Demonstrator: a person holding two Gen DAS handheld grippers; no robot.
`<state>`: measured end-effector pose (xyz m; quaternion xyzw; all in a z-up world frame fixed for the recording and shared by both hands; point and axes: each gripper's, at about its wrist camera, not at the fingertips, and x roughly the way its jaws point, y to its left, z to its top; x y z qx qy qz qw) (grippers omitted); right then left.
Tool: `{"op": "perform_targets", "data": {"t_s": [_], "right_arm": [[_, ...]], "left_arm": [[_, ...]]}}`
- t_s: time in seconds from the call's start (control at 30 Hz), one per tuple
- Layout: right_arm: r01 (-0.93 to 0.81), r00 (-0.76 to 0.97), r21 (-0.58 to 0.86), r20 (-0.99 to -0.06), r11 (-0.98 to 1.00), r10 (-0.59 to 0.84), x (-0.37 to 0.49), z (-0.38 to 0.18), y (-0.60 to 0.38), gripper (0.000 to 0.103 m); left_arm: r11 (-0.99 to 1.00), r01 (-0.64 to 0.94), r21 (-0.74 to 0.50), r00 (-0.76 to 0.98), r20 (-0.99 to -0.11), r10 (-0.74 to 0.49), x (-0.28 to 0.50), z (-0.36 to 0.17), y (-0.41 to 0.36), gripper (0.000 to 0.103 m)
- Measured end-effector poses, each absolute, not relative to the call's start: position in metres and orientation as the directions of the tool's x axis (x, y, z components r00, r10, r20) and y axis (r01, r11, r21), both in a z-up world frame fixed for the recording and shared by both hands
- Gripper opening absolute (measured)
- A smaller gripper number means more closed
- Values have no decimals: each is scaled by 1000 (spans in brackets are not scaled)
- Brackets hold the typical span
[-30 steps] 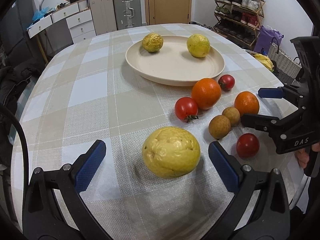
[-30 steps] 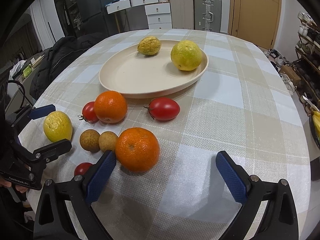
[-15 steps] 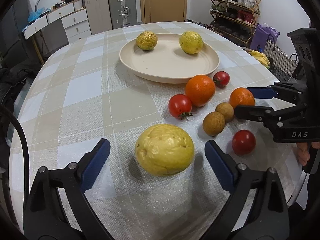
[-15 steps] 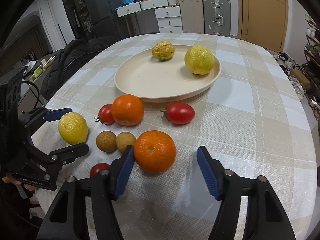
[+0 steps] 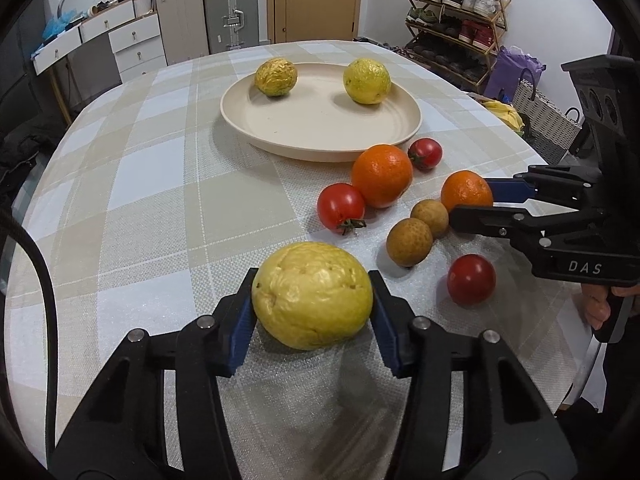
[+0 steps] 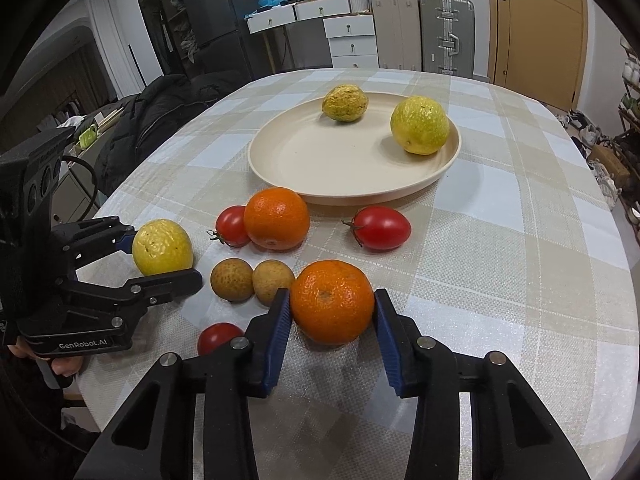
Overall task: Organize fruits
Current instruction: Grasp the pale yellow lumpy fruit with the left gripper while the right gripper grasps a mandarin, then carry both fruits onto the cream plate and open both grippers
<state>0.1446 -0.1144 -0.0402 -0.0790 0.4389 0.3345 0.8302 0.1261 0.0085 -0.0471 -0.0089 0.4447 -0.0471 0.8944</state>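
A wrinkled yellow fruit (image 5: pixel 312 294) lies on the checked tablecloth between the blue pads of my left gripper (image 5: pixel 312 280), whose jaws are closing and touch it on both sides. In the right wrist view my right gripper (image 6: pixel 331 296) is closing on an orange (image 6: pixel 332 302), both pads against its skin. A beige plate (image 5: pixel 248 128) further back holds two more yellow fruits (image 5: pixel 276 77) (image 5: pixel 367 81). Loose between plate and grippers lie a second orange (image 5: pixel 382 176), three tomatoes (image 5: pixel 341 207) and two brown longans (image 5: pixel 409 242).
The table edge runs close behind both grippers. Beyond the table stand suitcases (image 5: pixel 230 12), white drawers (image 5: pixel 136 40) and a shoe rack (image 5: pixel 456 28). A dark jacket (image 6: pixel 160 120) lies off the table's left side. The cloth left of the plate is bare.
Both grippers went from wide open to closed around their fruit: the left on the yellow fruit, the right on the near orange. Neither fruit has left the cloth.
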Motion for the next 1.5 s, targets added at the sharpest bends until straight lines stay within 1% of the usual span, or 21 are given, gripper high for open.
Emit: {"op": "perform_targets", "data": {"t_s": [0.4, 1.03, 1.5], "right_arm": [[-626, 395, 160, -778, 763, 488, 144, -39, -115, 42], [-598, 490, 183, -687, 781, 537, 141, -13, -128, 41], [-582, 536, 200, -635, 788, 557, 142, 2, -133, 41]], "left_arm": [[995, 76, -63, 636, -766, -97, 123, -39, 9, 49], [997, 32, -74, 728, -682, -74, 111, -13, 17, 49], [997, 16, -78, 757, -651, -63, 114, -7, 18, 49]]}}
